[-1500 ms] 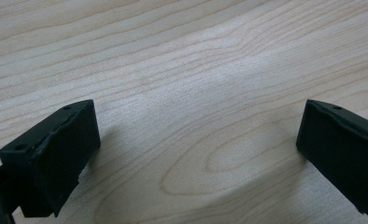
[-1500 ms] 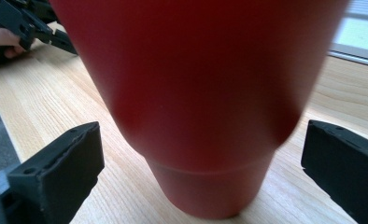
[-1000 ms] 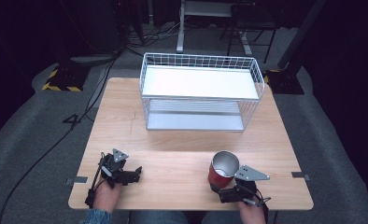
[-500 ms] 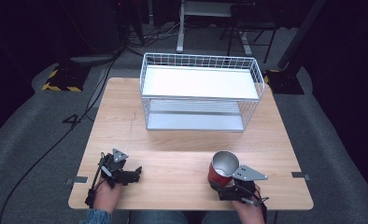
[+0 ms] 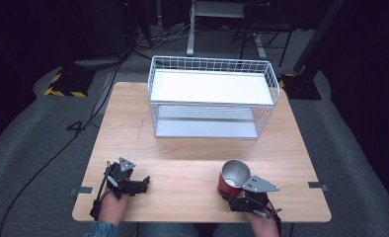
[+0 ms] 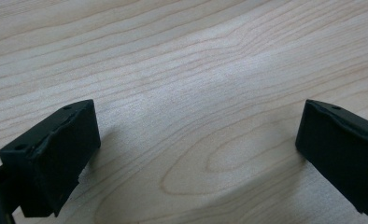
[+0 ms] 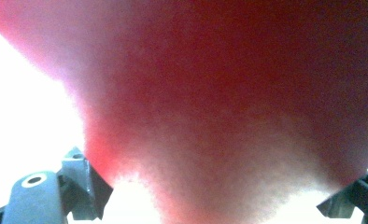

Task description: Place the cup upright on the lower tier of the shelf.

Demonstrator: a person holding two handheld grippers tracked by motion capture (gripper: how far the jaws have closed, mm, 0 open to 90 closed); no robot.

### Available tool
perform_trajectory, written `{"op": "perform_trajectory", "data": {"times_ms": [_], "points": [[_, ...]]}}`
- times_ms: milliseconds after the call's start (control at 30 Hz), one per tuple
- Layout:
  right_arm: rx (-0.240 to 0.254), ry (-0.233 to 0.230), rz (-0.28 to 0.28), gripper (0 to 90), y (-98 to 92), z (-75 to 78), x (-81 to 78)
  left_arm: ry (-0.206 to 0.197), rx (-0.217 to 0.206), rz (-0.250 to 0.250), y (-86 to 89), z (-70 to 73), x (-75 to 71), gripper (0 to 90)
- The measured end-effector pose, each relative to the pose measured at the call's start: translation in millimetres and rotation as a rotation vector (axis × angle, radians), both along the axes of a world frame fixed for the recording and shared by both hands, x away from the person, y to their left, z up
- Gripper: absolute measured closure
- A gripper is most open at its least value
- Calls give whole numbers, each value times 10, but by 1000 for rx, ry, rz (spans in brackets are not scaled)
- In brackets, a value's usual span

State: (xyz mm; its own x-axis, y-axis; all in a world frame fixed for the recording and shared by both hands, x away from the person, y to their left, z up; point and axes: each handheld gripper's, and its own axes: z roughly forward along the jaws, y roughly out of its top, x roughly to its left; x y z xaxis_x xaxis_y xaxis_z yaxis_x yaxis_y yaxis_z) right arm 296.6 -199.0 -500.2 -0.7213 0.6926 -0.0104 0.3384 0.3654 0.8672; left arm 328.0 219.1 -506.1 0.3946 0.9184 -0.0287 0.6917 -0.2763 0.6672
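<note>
A red cup (image 5: 233, 177) with a shiny metal inside stands upright on the wooden table (image 5: 192, 163), near the front right. My right gripper (image 5: 234, 196) lies low behind it, at the cup's near side. Its jaws have just been closing with the cup between them. In the right gripper view the blurred red wall of the cup (image 7: 229, 102) sits right against the camera and hides the pads. My left gripper (image 5: 144, 183) rests on the table at the front left. Its black jaws stand wide apart over bare wood, and the left gripper (image 6: 196, 154) holds nothing.
A white wire basket shelf (image 5: 212, 64) with two levels stands at the back middle of the table. Cables and stand legs lie on the dark floor beyond. A bare stretch of wood lies between the shelf and my hands.
Both hands and the cup stay where they were. The high view is too small to show the jaws moving.
</note>
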Motion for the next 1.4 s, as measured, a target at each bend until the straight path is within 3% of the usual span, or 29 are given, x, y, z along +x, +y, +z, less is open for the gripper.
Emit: {"op": "perform_trajectory", "data": {"times_ms": [500,733,900,1400], "points": [[-15,-4,30,173,54,95,14,0,0,0,0,0,0,2],[-4,-4,22,173,53,216,80,0,0,0,0,0,0,3],[20,7,-15,173,54,299,132,0,1,0,0,0,0,3],[27,14,-54,174,89,520,440,0,0,0,0,0,0,3]]}}
